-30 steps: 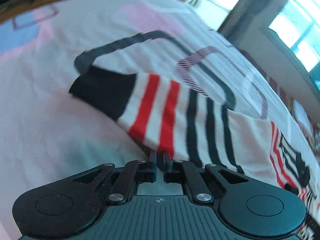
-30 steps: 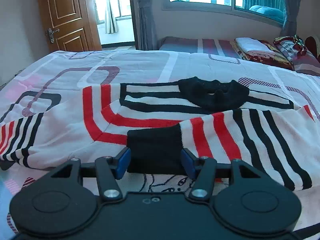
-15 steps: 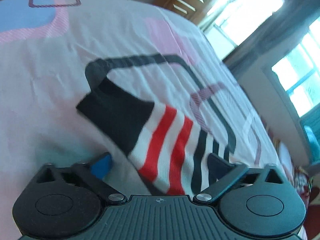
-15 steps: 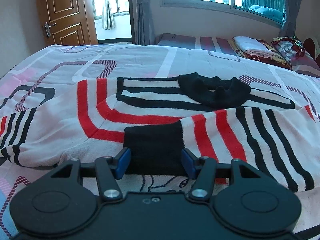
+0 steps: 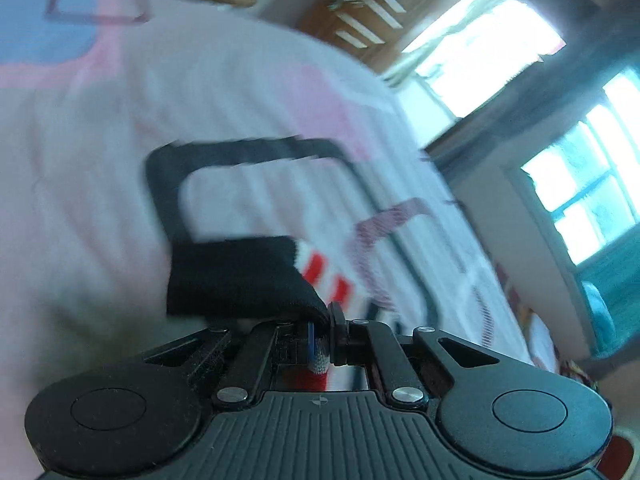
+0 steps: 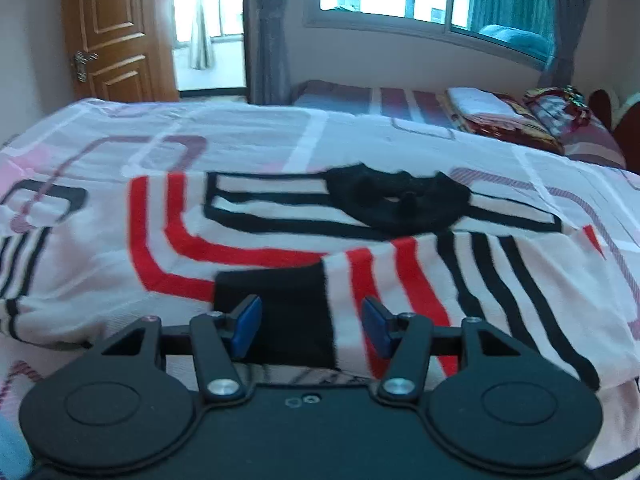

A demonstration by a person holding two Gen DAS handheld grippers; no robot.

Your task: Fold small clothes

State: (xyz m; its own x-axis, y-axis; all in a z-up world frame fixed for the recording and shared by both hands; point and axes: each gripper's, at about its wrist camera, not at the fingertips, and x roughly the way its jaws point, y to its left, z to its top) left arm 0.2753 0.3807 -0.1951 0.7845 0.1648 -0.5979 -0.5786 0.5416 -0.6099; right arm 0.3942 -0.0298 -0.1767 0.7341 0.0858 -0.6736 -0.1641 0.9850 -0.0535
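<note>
I've got the L gripper (image 5: 322,344) pinched on the L cuff (image 5: 240,276) to carry that sleeve inward, while the R gripper (image 6: 311,330) sits spread astride the R cuff (image 6: 276,312), w/ sweater (image 6: 280,240) flat on the bed (image 6: 280,128).

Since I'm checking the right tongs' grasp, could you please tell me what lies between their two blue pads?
The sweater's black cuff lies between the open right tongs, seen in the right wrist view.
</note>
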